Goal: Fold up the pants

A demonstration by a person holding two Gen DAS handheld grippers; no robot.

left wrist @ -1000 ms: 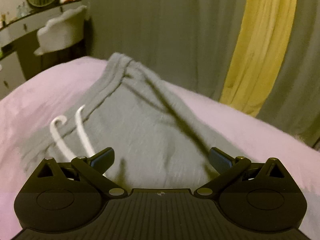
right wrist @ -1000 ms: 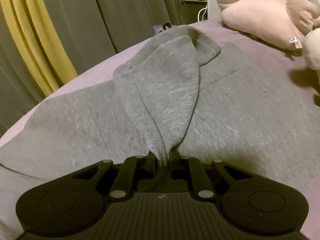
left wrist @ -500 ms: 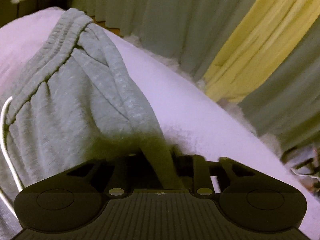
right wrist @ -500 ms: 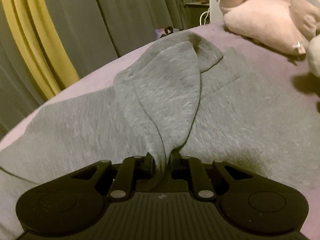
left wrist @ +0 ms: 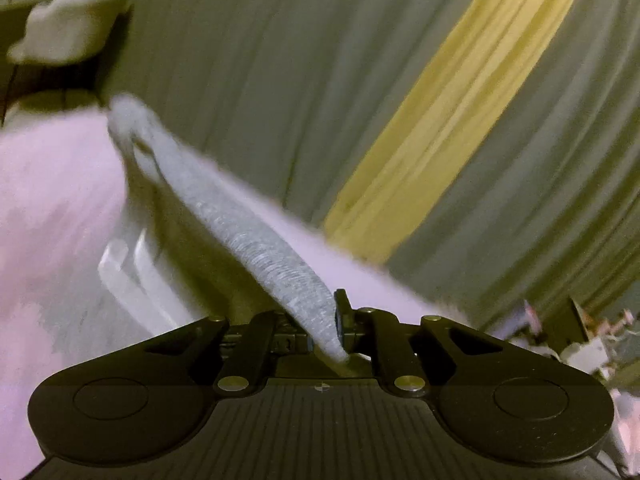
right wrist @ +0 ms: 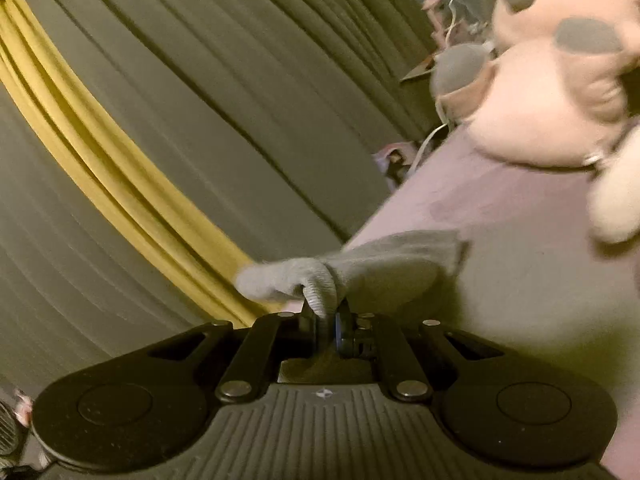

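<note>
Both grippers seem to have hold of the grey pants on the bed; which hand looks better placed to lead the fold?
Probably left: the left gripper pinches the pants at the waistband. The right gripper holds only a small bunch.

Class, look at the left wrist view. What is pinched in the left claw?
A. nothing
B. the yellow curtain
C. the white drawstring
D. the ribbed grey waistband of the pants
D: the left claw is shut on the ribbed grey waistband, which stretches taut away from it.
</note>
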